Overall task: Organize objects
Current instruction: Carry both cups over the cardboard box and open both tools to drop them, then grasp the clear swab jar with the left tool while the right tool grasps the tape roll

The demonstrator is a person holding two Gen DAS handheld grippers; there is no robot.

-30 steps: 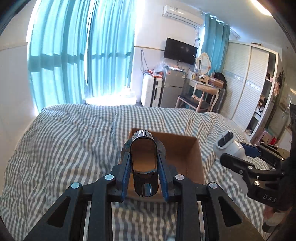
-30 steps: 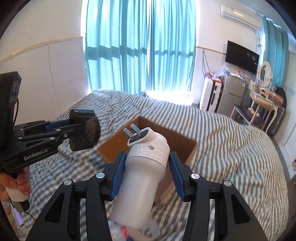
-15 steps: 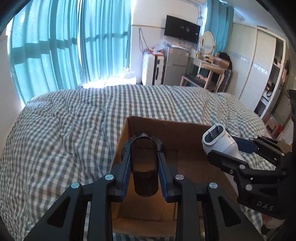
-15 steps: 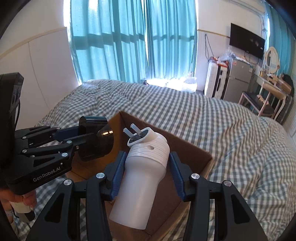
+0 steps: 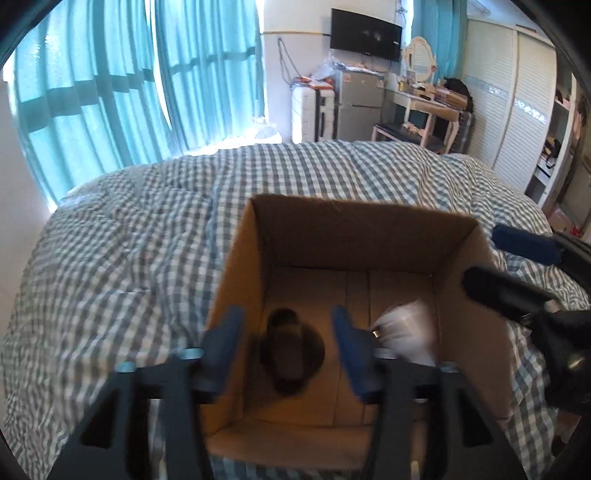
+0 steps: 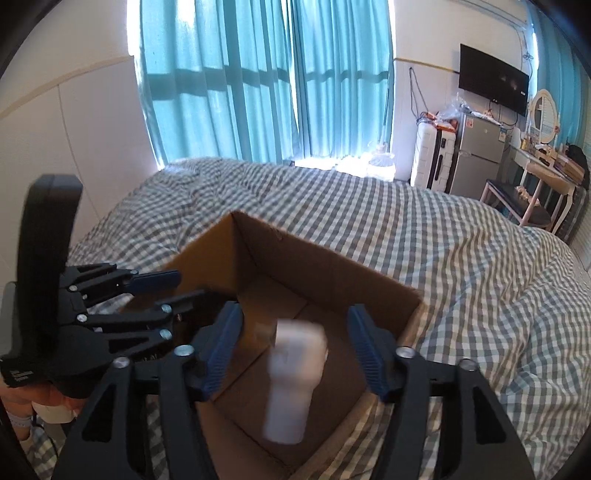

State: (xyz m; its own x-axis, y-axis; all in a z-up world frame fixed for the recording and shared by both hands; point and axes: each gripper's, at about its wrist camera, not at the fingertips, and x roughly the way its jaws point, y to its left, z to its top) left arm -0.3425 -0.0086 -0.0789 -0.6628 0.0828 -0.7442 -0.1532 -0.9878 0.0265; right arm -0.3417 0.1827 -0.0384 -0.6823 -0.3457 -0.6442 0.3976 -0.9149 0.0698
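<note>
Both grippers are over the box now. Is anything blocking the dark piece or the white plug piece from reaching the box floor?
Nothing visible does. The left gripper and right gripper are both open above the cardboard box. The dark piece and white plug piece are blurred inside its walls, with only bare cardboard floor beneath them.

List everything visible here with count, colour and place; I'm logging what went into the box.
Cardboard box: one, brown, open, on the bed.
Black attachment: one, blurred, inside the box, left side.
White attachment: one, blurred, inside the box, right side.
Bed cover: one, grey-white check.
Curtains: teal, at the window.
TV: one, black, on the wall.
Fridge: one, silver, beside a white suitcase.
Left gripper: open, over the box.
Right gripper: open, over the box.
</note>
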